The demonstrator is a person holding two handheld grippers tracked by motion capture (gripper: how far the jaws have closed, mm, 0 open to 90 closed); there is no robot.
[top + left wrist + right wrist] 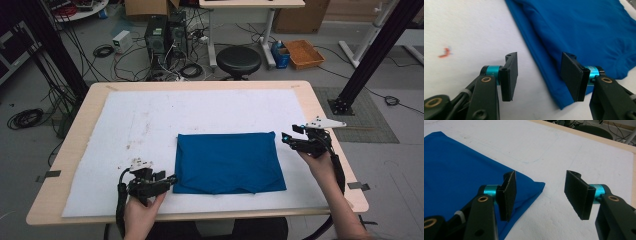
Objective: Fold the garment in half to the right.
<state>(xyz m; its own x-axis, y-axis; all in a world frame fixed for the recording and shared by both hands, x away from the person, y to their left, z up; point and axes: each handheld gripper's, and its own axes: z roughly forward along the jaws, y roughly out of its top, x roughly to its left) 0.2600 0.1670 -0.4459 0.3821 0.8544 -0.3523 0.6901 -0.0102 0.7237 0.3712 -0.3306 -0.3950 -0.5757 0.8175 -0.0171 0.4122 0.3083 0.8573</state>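
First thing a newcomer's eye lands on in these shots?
The folded blue cloth, lying flat at the middle of the white mat that covers the table, is the one strong colour. The two grippers flank it with fingers open: the left gripper at its near left corner, the right gripper by its far right corner. Behind the table, tangled cables and computer towers clutter the floor.

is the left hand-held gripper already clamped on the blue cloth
No, the left hand-held gripper has its jaws spread wide, and the edge of the blue cloth lies flat on the white mat between them, ungripped.
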